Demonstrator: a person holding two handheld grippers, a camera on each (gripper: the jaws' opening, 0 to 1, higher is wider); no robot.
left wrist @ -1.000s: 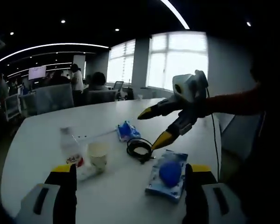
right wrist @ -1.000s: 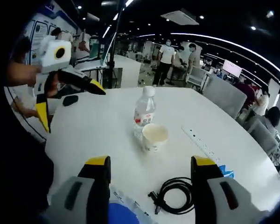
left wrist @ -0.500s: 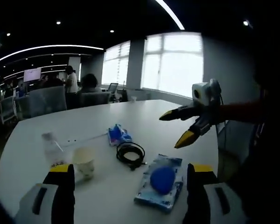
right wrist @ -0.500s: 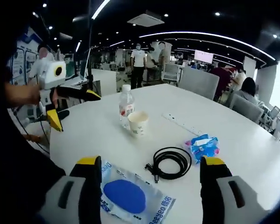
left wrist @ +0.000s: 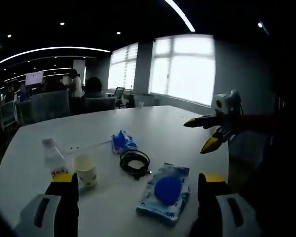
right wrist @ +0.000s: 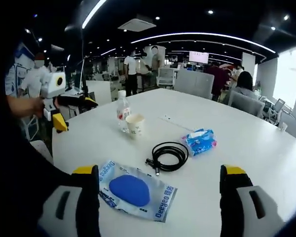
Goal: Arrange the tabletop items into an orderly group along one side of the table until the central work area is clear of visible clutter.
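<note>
Clutter is spread around the coiled cable point(right wrist: 168, 155): wipes pack point(right wrist: 136, 190) nearest, cup point(right wrist: 135, 124) and bottle point(right wrist: 121, 111) beyond. Right gripper point(right wrist: 160, 187) and left gripper point(left wrist: 134, 190) are held wide, empty; the pack should be approached squarely.

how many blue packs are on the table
2. A large flat pack lies near the table edge between the right gripper's jaws. A small crumpled pack lies farther in, just beyond the coiled cable. None seem hidden.
</note>
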